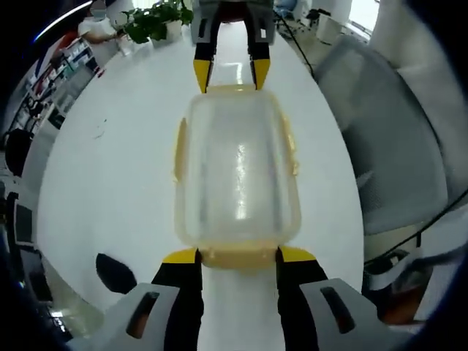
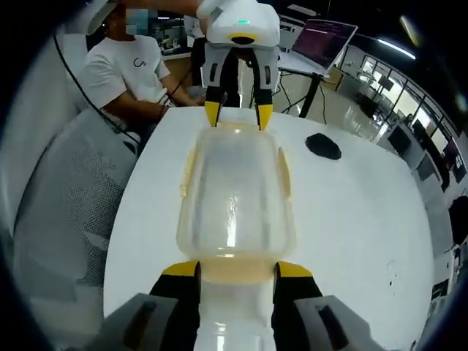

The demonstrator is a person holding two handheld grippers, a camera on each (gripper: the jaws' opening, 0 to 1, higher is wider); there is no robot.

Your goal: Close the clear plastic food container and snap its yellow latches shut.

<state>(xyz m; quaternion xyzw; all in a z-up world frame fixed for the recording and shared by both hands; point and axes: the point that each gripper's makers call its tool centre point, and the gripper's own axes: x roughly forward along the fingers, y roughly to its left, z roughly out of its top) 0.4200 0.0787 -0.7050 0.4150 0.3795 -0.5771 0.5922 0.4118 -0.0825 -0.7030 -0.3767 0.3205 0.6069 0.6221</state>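
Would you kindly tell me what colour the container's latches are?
Yellow: the latches on the container show best in the left gripper view.

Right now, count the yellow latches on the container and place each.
4: one at the left tongs, one at the right tongs, one on each long side of the container.

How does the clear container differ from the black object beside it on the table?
The container is clear with yellow latches; the black object is opaque. The container is far larger. The container lies between the left tongs and right tongs; the black object lies off to one side, untouched. Both rest on the white table.
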